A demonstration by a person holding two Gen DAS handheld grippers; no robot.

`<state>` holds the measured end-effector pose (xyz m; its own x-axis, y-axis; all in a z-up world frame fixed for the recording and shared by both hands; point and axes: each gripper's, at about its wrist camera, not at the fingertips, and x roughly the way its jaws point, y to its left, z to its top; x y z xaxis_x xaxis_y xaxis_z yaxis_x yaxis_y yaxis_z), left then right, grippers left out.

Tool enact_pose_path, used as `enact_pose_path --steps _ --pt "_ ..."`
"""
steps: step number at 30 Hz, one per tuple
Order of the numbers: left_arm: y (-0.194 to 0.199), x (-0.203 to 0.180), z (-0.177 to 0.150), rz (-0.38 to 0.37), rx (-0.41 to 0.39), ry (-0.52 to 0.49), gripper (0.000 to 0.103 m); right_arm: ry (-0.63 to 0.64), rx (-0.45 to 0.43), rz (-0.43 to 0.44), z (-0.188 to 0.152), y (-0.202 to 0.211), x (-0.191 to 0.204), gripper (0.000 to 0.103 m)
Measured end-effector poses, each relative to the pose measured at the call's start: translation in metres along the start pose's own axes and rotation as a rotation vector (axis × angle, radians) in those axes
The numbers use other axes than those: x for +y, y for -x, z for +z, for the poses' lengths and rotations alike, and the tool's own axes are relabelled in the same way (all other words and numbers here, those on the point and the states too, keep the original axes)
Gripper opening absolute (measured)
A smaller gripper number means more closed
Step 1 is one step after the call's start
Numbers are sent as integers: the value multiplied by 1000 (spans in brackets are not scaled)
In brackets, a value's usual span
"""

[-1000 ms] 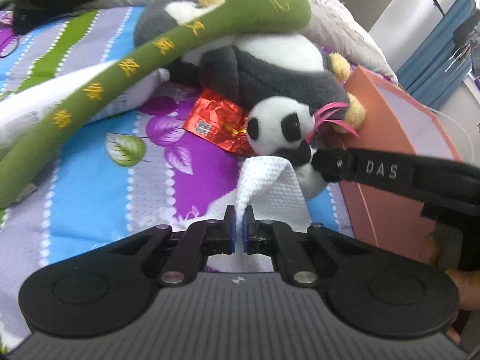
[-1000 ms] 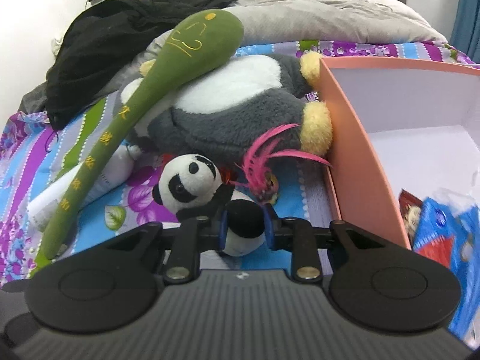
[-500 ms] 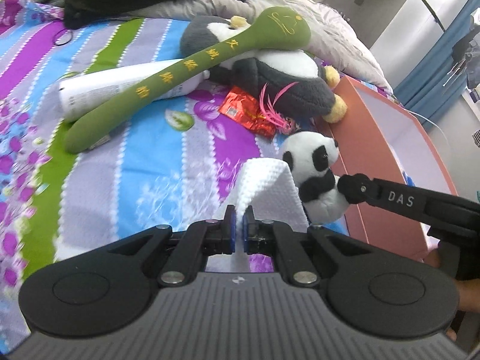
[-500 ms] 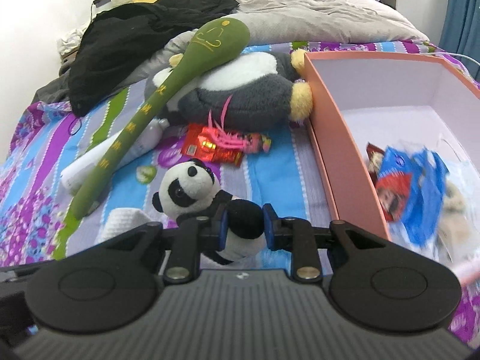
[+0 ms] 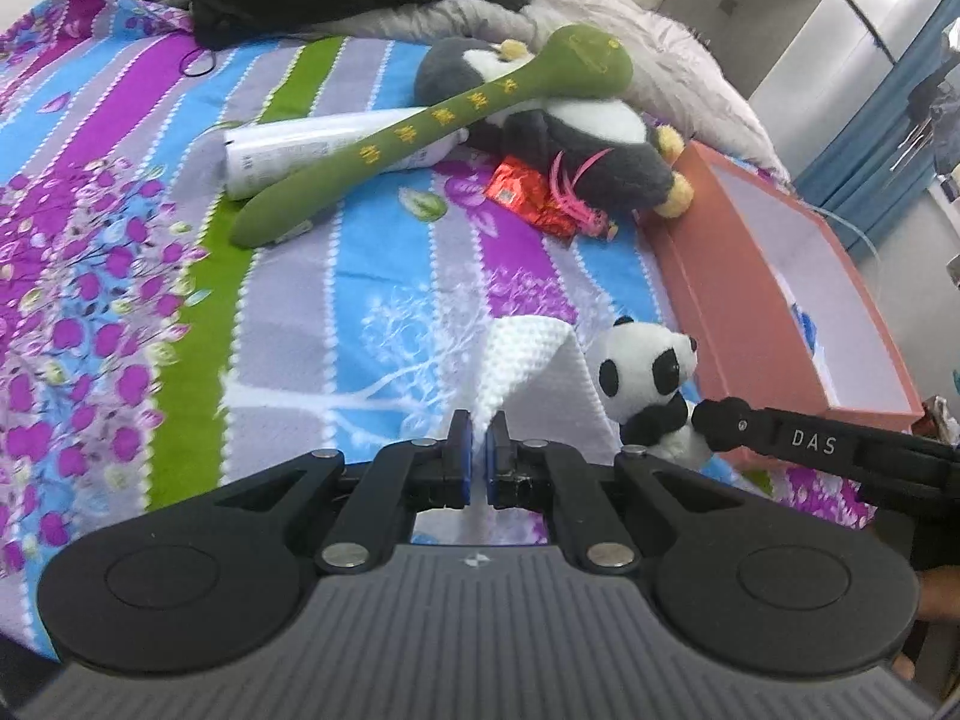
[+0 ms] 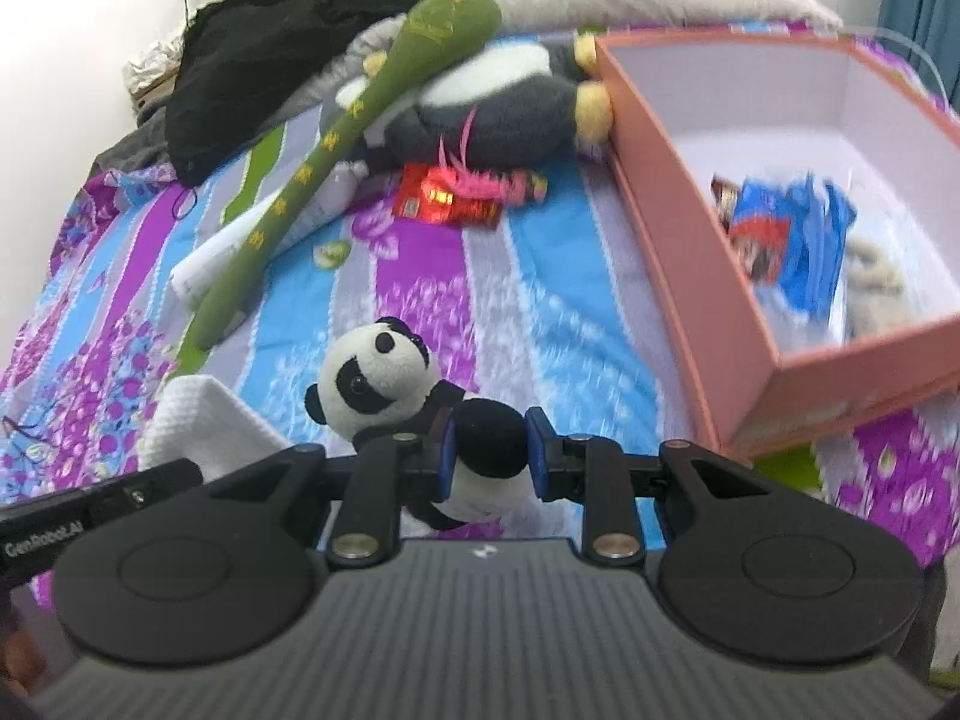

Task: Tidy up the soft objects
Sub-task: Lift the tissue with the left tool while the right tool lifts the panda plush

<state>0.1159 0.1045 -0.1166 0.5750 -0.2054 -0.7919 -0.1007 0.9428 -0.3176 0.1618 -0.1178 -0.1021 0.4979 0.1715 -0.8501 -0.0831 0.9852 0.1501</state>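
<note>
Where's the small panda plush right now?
The small panda plush is clamped between the right gripper fingers, off the bedspread, just beside the white cloth the left gripper holds, with the pink box off to its right.

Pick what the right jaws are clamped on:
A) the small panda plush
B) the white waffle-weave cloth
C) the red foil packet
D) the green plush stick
A: the right gripper pinches the small panda plush by a black limb, lifted above the striped bedspread.

My left gripper (image 5: 478, 455) and right gripper (image 6: 487, 454) are black, with blue pads, silver pivot screws, ribbed grey bodies and white lettering
</note>
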Motion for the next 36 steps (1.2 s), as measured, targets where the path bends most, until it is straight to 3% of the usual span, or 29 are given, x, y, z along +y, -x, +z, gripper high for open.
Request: enact_pose_path --steps 5,14,17,18,19,29,32,36 --pt "-15 6 -2 -3 50 21 6 -6 62 13 -8 -13 1 29" --pt "-61 -1 7 -38 104 59 7 36 89 89 -8 -24 -8 34" --pt "-72 0 5 -82 121 95 29 51 104 133 -9 -26 -11 38" --pt "-75 2 4 -99 123 110 42 58 111 141 -10 -28 -11 40" --pt "-77 2 4 -106 125 121 46 63 117 140 -11 -31 -11 41" --pt "-94 -5 2 -108 143 131 47 126 65 69 -7 -41 -9 47" --pt "-105 -11 1 -103 164 118 47 151 69 8 -8 -45 -10 47" --pt "-117 -21 -2 -84 193 77 47 123 70 42 -12 -46 -19 50"
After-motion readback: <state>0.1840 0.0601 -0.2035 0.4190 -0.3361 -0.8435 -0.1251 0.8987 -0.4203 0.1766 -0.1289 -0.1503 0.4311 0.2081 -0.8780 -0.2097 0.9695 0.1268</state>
